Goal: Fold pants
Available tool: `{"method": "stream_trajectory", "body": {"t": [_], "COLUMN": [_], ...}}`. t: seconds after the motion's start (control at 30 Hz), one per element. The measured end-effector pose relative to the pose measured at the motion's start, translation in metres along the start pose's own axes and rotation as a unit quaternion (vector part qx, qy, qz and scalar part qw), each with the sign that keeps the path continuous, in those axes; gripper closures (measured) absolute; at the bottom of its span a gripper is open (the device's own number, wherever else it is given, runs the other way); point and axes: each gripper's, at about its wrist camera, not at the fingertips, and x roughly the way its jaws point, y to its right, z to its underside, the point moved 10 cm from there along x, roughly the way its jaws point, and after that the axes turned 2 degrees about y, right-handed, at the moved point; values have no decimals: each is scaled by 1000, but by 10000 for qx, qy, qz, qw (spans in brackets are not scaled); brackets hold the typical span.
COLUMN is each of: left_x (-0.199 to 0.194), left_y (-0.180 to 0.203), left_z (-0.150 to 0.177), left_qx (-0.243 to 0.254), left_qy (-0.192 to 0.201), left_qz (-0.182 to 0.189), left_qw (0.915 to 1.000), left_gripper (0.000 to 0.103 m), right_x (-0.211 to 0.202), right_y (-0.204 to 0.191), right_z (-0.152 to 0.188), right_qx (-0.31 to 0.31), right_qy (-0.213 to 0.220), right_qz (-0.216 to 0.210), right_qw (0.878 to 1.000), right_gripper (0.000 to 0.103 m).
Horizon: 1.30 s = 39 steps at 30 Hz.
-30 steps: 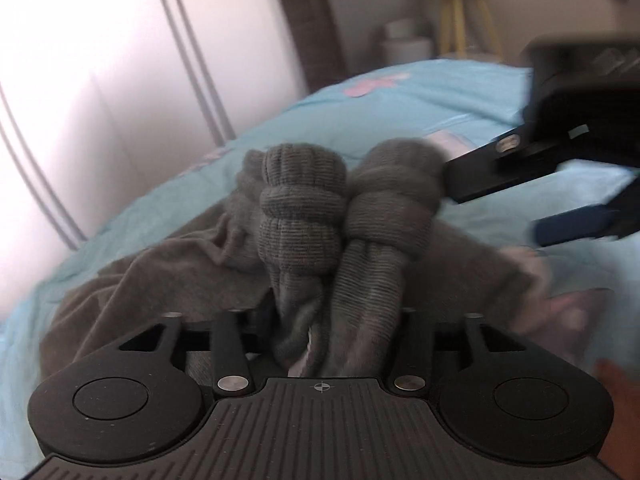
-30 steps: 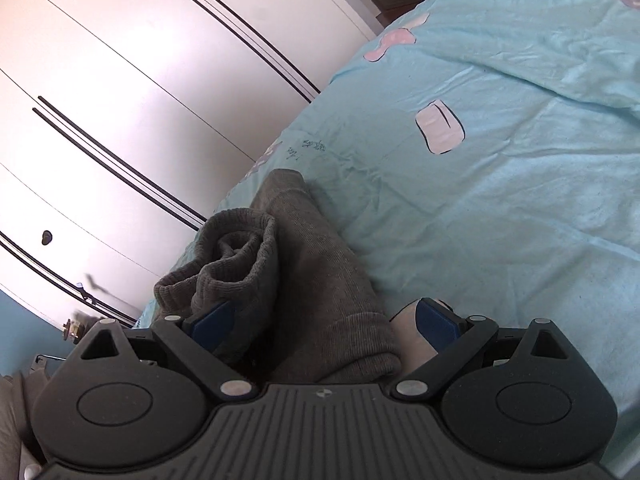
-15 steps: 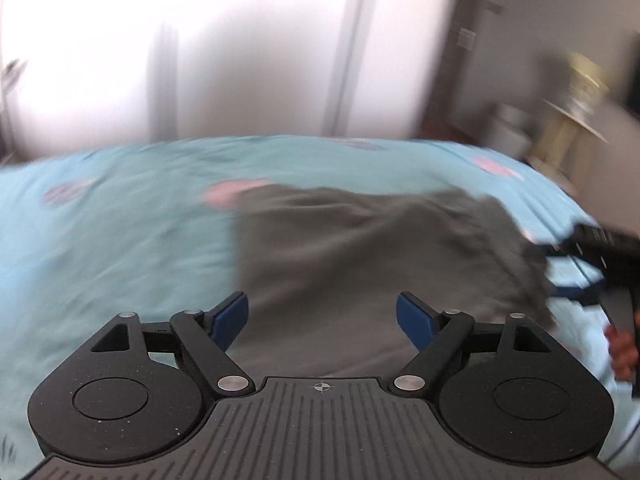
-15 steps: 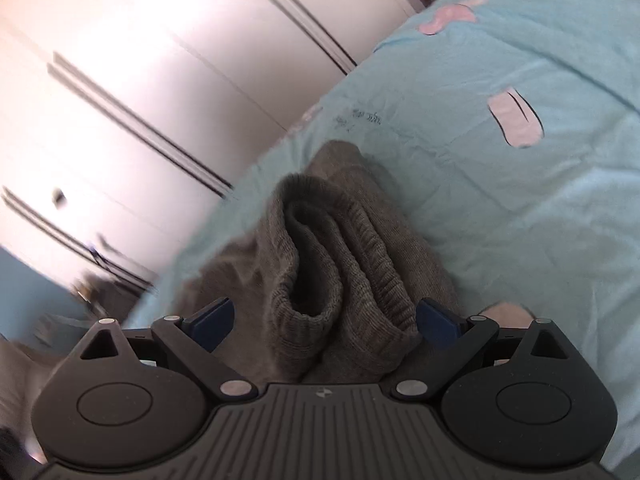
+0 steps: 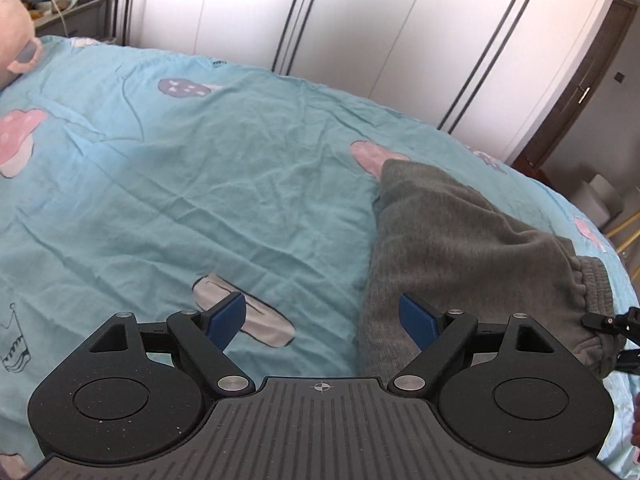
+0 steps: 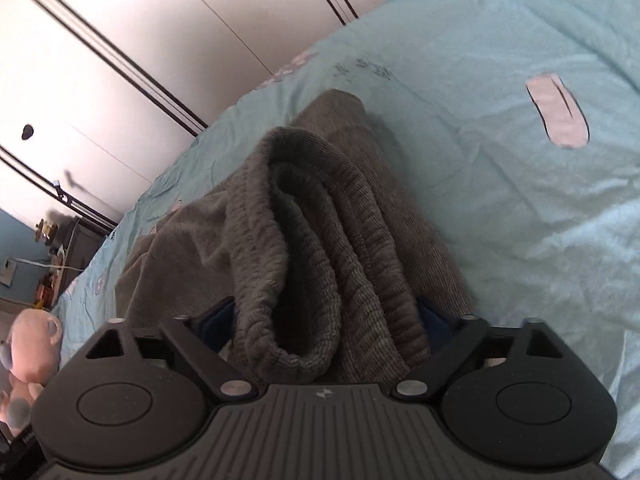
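Note:
Grey sweatpants (image 5: 448,240) lie folded on the light blue bedspread (image 5: 200,184). My left gripper (image 5: 322,318) is open and empty, above the bed beside the pants' left edge. In the right wrist view the ribbed waistband and cuffs of the pants (image 6: 320,248) bulge between my right gripper's (image 6: 324,320) spread blue pads (image 6: 434,318). The pads flank the fabric without visibly squeezing it. The right gripper's tips (image 5: 616,334) also show at the right edge of the left wrist view, at the elastic waistband.
White wardrobe doors (image 5: 360,20) stand behind the bed. A pink plush toy (image 6: 32,344) sits at the bed's far end. A brown door (image 5: 580,92) and a yellow stool leg (image 5: 624,224) are at the right.
My left gripper let go of the bunched cuffs and swung away left, now open over the bedspread. The right gripper moved further onto the waistband end.

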Motion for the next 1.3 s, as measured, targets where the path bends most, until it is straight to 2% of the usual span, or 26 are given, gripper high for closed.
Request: {"method": "stream_trajectory", "body": {"t": [0.07,0.17,0.23,0.27,0.3,0.33,0.37,0.4,0.47,0.57,0.63,0.67,0.7,0.77,0.8,0.87,0.9,0.97,1.03,1.13,1.17,1.27,1.3], "left_x": [2,11,14,15,15,15,15,15,15,15,15,15,15,16,16,15,14,15,17,19,19,16,15], "left_y": [-3,-3,-3,-3,-3,-4,-6,-8,-13,-18,-19,-19,-18,-18,-18,-19,-19,-20,-19,-14,-11,0,4], "left_z": [2,7,10,12,13,13,14,14,13,12,12,12,12,14,15,15,15,14,14,17,18,18,18], "left_qx": [-37,-72,-19,22,64,89,100,88,-1,-156,-200,-193,-184,-142,-120,-111,-124,-158,-171,-57,0,183,238], "left_qy": [-66,-192,-258,-283,-299,-299,-300,-305,-312,-337,-347,-352,-354,-381,-414,-418,-401,-389,-417,-434,-431,-356,-311], "left_qz": [-60,-101,-121,-151,-190,-223,-262,-306,-341,-349,-331,-317,-314,-315,-338,-350,-334,-327,-347,-301,-276,-109,-27], "left_qw": [10000,9997,9996,9995,9994,9993,9992,9990,9989,9987,9987,9987,9987,9987,9985,9984,9986,9986,9984,9986,9987,9991,9992], "left_gripper": [14,14,14,14,14,14,14,14,14,14,14,14,14,14,14,14,14,13,13,13,13,13,13], "right_x": [-5,-3,2,9,14,18,20,19,12,-17,-41,-48,-50,-38,-26,1,3,-11,-27,-52,-59,-66,-60], "right_y": [-7,-7,-4,-5,-7,-9,-13,-16,-28,-52,-66,-67,-64,-39,-24,18,26,23,15,-11,-21,-49,-57], "right_z": [-2,-4,-4,-4,-3,-3,-3,-5,-11,-26,-36,-38,-40,-40,-38,-27,-25,-29,-34,-46,-46,-41,-35], "right_qx": [-243,-273,-115,-50,-32,-85,-185,-329,-460,-355,-291,-308,-310,-195,-204,-266,-319,-125,-66,-472,-643,-1004,-1058], "right_qy": [67,-13,-108,-183,-232,-227,-187,-87,144,723,1054,1159,1157,1058,889,369,366,665,836,1345,1473,1621,1510], "right_qz": [-79,-233,-288,-345,-367,-306,-210,-77,-134,-697,-1207,-1308,-1294,-839,-532,680,802,468,404,270,170,-200,-255], "right_qw": [9997,9994,9995,9992,9991,9992,9994,9994,9987,9943,9867,9841,9843,9906,9944,9966,9956,9966,9957,9894,9869,9814,9825], "right_gripper": [42,41,30,22,22,25,48,55,63,64,64,64,63,59,48,29,23,20,20,21,26,62,66]}}
